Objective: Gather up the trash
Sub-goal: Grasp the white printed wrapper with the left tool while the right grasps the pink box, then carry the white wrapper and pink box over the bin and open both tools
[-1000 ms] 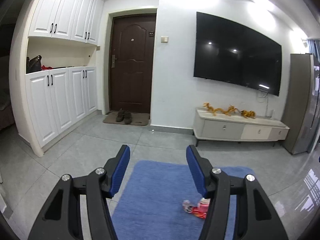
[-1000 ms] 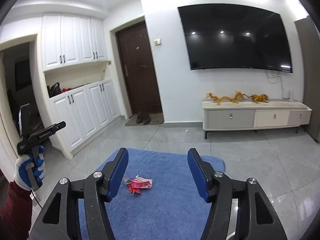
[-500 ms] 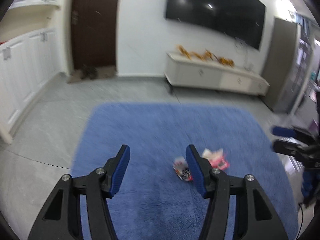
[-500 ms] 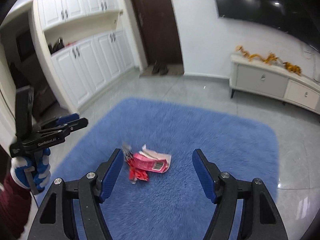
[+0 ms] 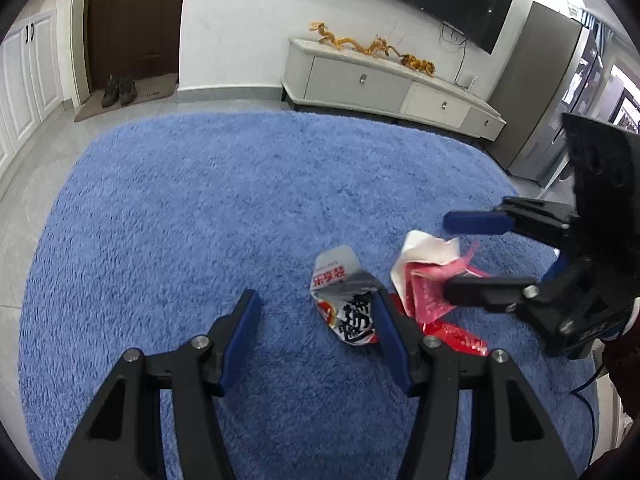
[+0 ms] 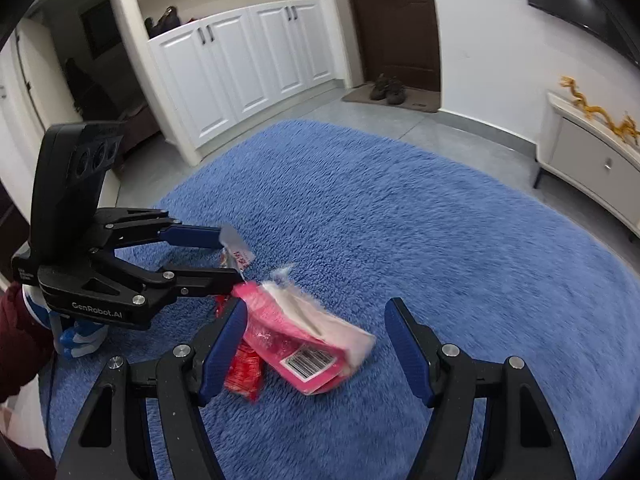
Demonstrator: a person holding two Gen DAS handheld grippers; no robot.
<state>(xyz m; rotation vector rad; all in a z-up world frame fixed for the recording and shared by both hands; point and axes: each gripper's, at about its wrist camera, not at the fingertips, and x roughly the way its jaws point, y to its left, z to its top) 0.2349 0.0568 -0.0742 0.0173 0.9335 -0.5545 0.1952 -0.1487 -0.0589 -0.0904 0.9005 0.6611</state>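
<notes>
Three pieces of trash lie together on a blue rug (image 5: 200, 208). A silver and white wrapper (image 5: 348, 300) with red and black print sits just ahead of my left gripper (image 5: 316, 316), which is open, its right finger beside the wrapper. A pink and white wrapper (image 6: 304, 340) with a barcode lies between the fingers of my open right gripper (image 6: 316, 336); it also shows in the left wrist view (image 5: 428, 280). A red wrapper (image 6: 244, 368) lies under it at the left finger. The right gripper (image 5: 464, 256) appears in the left wrist view, the left gripper (image 6: 228, 256) in the right wrist view.
A white low TV cabinet (image 5: 392, 84) stands against the far wall beyond the rug. White cupboards (image 6: 248, 64) line the left wall. A dark door (image 5: 136, 20) has shoes (image 5: 118, 90) on a mat. Grey tile floor (image 6: 472, 136) surrounds the rug.
Both grippers have tilted down and moved in over the rug toward the trash. The wrappers now lie close at the fingertips, the pink one between the right gripper's fingers.
</notes>
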